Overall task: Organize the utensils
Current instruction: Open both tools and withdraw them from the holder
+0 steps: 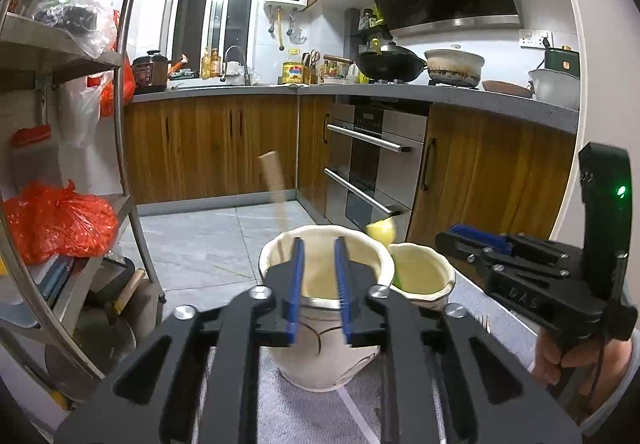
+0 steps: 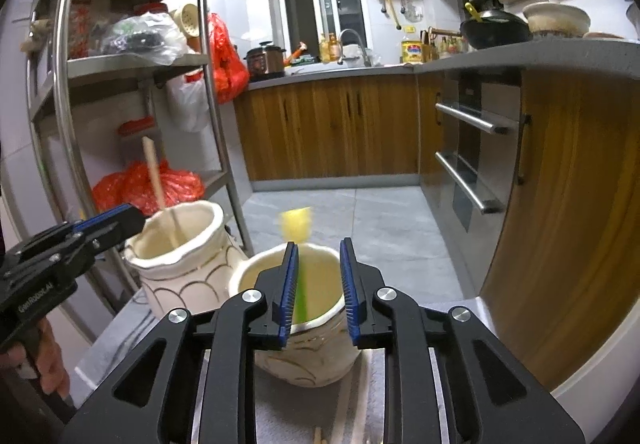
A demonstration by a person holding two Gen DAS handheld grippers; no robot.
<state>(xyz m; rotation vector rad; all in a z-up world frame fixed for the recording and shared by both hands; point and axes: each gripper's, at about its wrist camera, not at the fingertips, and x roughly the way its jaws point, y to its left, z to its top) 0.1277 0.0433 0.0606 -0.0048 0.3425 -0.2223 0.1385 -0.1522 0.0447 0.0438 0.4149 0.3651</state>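
A wooden-handled utensil (image 1: 273, 175) stands tilted in the left cream ceramic jar with a wavy rim and thin dark scallop lines (image 1: 320, 348); its pale round handle rises above the rim, and its lower end is hidden inside. In the right wrist view the same utensil (image 2: 154, 173) leans against the inner wall of that jar (image 2: 188, 264). A green-stemmed utensil with a yellow tip (image 2: 298, 244), blurred, stands in the right cream ceramic jar (image 2: 304, 348); in the left wrist view its yellow tip (image 1: 382, 230) shows just above the rim of this second jar (image 1: 424, 276). The two jars stand just beside each other on a grey woven cloth (image 1: 304, 416).

The left gripper (image 1: 319, 292), black with blue ribbed pads, hovers over the mouth of the left jar, its jaws apart and holding nothing. The right gripper (image 2: 319, 288) hovers likewise over the right jar, jaws apart; the green stem lies just beside the left pad, and contact cannot be determined. Each gripper appears at the edge of the other's view, held by a bare hand (image 1: 560, 360).

Beyond lie grey floor tiles (image 2: 360, 215), wood-grain cabinets (image 1: 208, 147), a steel-fronted oven with bar handles (image 1: 372, 167), and a steel shelf rack carrying red plastic bags (image 1: 56, 222).
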